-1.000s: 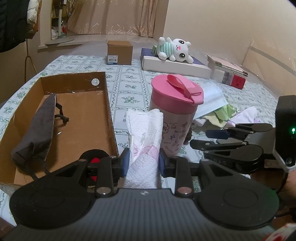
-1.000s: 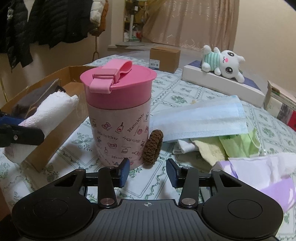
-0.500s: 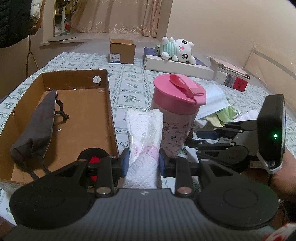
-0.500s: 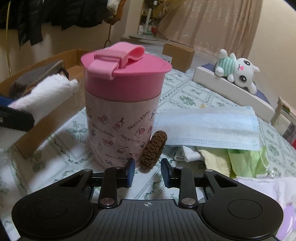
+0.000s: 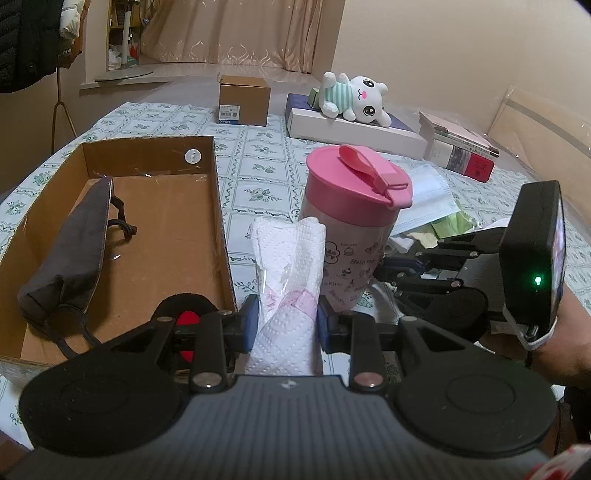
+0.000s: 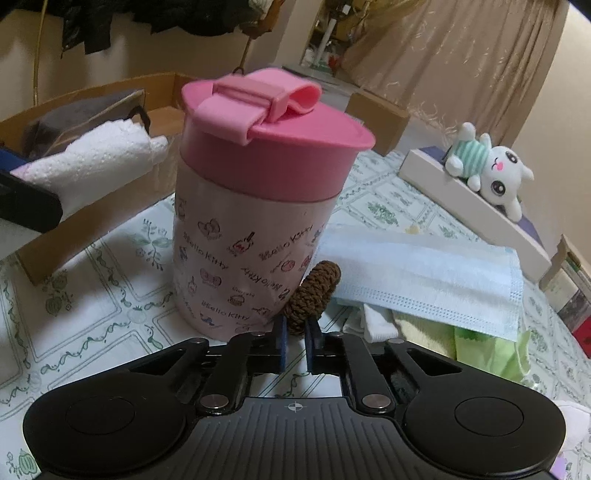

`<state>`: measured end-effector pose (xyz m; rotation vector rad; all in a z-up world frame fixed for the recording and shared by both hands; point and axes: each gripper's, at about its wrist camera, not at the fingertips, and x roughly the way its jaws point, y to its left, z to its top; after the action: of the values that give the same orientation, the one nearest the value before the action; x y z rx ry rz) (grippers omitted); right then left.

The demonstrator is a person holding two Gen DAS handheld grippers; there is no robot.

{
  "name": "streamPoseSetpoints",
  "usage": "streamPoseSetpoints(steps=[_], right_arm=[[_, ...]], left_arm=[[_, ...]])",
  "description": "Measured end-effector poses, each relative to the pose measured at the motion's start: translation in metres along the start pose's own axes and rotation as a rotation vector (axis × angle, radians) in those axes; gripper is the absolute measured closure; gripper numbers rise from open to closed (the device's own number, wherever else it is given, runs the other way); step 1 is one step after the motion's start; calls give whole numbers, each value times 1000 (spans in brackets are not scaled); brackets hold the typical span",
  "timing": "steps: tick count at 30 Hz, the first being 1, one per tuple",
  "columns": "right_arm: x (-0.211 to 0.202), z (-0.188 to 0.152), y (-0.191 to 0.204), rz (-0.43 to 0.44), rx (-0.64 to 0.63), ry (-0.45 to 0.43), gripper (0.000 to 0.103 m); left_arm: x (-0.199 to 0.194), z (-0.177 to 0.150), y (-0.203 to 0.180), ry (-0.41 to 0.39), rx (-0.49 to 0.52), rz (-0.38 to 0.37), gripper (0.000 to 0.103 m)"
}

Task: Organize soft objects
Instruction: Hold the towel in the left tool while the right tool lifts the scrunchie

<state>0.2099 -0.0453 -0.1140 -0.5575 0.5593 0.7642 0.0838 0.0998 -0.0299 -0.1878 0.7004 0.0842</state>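
1. Done so far, by my reading: only a dark pouch lies in the cardboard box; the mask and cloth pile at 2 o'clock still waits on the surface
2. Left gripper is clamped on the white tissue pack, just right of the box
3. Right gripper is closing on the brown scrunchie, which leans against the pink cup at 12 o'clock

Plain cream walls enclosed the room under warm, dim indoor light. Beige patterned curtains hung across the far side, above a pale glossy floor. Dark padded jackets hung at the upper left. In front stood a table covered with a white cloth printed with green floral squares.
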Motion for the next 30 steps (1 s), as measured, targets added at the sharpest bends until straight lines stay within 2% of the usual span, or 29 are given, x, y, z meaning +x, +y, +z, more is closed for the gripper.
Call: streamPoseSetpoints(steps=[4, 12, 18, 22, 24, 26, 30], right_arm=[[-13, 2, 3, -16, 2, -13, 103], [-49, 0, 6, -30, 64, -38, 103], [-52, -6, 10, -45, 55, -32, 102], [-43, -6, 7, -39, 47, -18, 96], [-35, -6, 7, -32, 31, -1, 86], [-27, -5, 5, -21, 21, 9, 72], [-12, -4, 7, -26, -36, 32, 72]], left_arm=[[-1, -1, 1, -3, -6, 1, 75], [-12, -4, -4, -12, -19, -15, 75], [-19, -7, -10, -15, -10, -16, 75], [-16, -8, -11, -10, -10, -11, 75], [-14, -8, -11, -8, -9, -9, 75], [-11, -7, -11, -6, -12, -11, 75], [-6, -7, -9, 2, -15, -10, 75]])
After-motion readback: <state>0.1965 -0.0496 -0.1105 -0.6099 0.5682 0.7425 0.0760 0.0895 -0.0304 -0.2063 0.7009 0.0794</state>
